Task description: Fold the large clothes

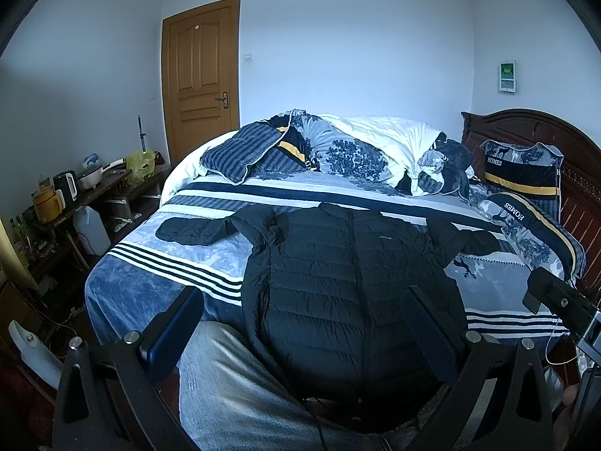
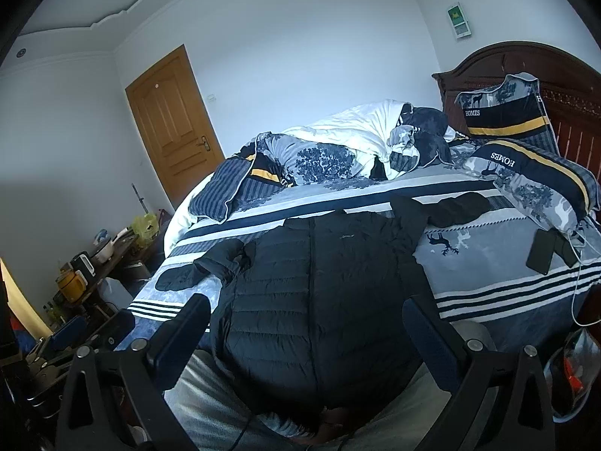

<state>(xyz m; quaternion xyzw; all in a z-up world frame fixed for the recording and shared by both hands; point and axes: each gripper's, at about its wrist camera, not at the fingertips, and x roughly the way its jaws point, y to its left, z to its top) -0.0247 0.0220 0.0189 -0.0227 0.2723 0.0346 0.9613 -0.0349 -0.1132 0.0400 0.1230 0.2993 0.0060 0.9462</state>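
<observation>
A black puffer jacket point(image 1: 349, 282) point(image 2: 319, 282) lies flat and zipped, front up, on the blue patterned bed point(image 1: 150, 285) point(image 2: 499, 274), collar towards the far side. Its left sleeve point(image 1: 191, 231) and right sleeve point(image 1: 473, 240) are spread out sideways. My left gripper point(image 1: 304, 300) hovers open above the jacket's near hem, touching nothing. To its right, my right gripper point(image 2: 306, 308) is open over the same hem, also apart from the cloth. The hem itself is hidden below both views, where a person's jeans point(image 1: 233, 387) show.
A bunched duvet point(image 1: 338, 150) and pillows point(image 1: 526, 173) fill the far and right side of the bed by the wooden headboard point(image 2: 563, 86). A dark phone point(image 2: 541, 251) with a white cable lies right of the jacket. A cluttered low table point(image 1: 86, 195) stands to the left, near a door point(image 1: 203, 79).
</observation>
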